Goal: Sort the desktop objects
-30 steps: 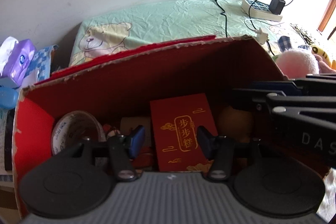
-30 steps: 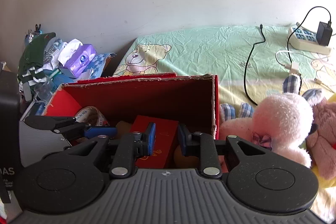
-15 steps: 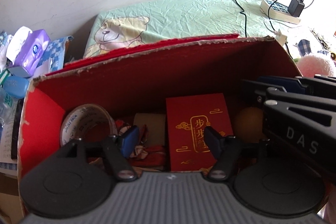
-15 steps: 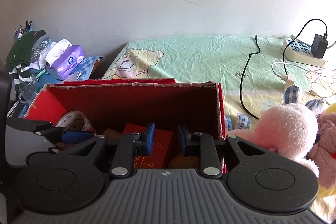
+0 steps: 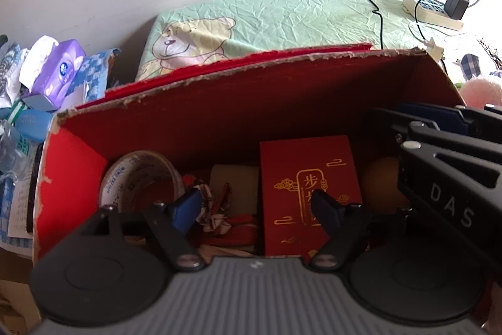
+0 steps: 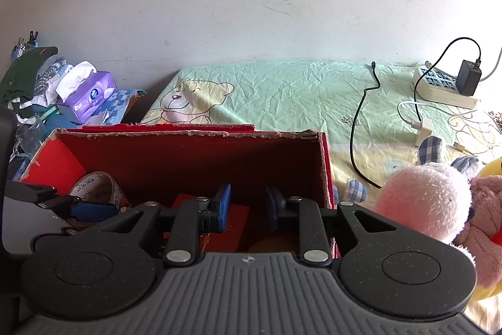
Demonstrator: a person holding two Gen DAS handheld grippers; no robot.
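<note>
We see a bed (image 6: pixel 282 90) under a crumpled pale-green sheet printed with a bear. On it stand a torn red cardboard box (image 6: pixel 188 153) and a white power strip (image 6: pixel 439 87) — a black cable (image 6: pixel 357 127) trails across — and a pink plush toy (image 6: pixel 423 200) sits beside the box.

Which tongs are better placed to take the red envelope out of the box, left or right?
Probably the left tongs: they are opening, nothing is between them, and the red envelope lies just ahead inside the red box. The right tongs stand narrower and see only part of it.
</note>
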